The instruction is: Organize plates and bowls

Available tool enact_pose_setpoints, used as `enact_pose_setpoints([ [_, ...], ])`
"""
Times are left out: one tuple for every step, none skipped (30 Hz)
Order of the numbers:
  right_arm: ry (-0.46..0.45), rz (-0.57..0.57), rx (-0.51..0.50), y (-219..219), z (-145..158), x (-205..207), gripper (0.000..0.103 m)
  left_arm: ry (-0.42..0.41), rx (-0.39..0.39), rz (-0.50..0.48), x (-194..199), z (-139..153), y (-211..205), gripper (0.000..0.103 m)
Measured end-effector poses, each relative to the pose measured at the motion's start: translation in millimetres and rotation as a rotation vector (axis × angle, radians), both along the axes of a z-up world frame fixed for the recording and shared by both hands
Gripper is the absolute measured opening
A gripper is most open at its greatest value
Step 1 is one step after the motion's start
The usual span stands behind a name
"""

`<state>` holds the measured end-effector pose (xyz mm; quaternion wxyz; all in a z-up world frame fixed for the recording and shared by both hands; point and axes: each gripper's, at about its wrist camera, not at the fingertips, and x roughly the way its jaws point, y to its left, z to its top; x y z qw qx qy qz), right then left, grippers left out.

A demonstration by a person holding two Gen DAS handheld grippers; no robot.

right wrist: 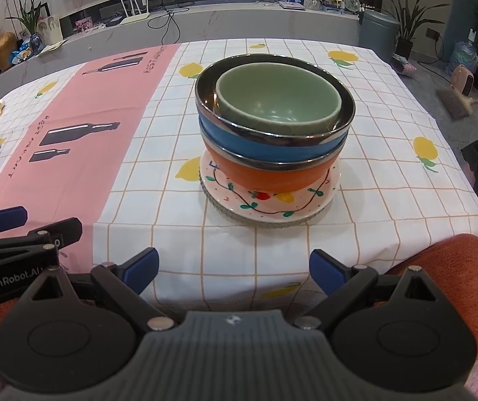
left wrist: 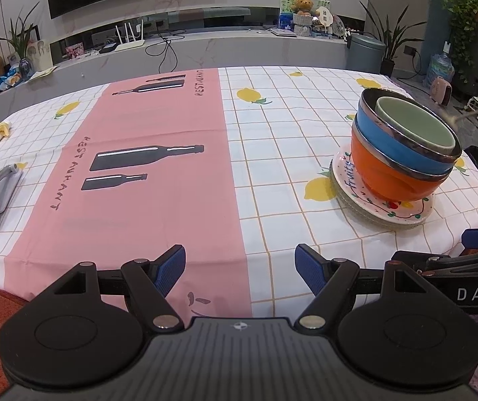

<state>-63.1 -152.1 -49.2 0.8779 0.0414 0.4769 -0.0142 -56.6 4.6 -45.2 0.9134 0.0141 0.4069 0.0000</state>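
Both claws gape; green bowl [right wrist: 279,100] tops nested bowls on plates [right wrist: 269,205].

Three bowls [right wrist: 274,123], two plates [right wrist: 269,200]

Each black claw [left wrist: 240,269] [right wrist: 233,269] has blue ribbed pads [left wrist: 172,267] and silver screws.

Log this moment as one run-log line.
left gripper: open, empty | right gripper: open, empty | green bowl in blue bowl in orange bowl, on plates
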Motion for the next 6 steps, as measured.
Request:
enact_pose_setpoints([
  [0.000,0.000,0.000,0.0,0.2,-0.1,0.095,-0.001,0.000,0.000,0.0,0.0,0.0,0.088],
  [0.001,0.001,0.000,0.0,0.4,-0.2,0.095,-0.002,-0.002,0.001,-0.2,0.2,-0.1,0.087],
  [0.001,0.000,0.000,0.1,0.4,-0.2,0.095,-0.003,-0.003,0.002,0.0,0.4,0.1,0.087],
  [0.001,-0.001,0.000,0.1,0.4,-0.2,0.095,-0.003,-0.004,0.003,0.0,0.4,0.4,0.087],
  [0.002,-0.001,0.000,0.2,0.4,-0.3,0.095,-0.002,-0.005,0.005,0.0,0.2,0.4,0.087],
  [0.003,0.000,0.001,0.3,0.6,-0.3,0.095,-0.001,-0.005,0.006,0.1,0.1,0.5,0.087],
])
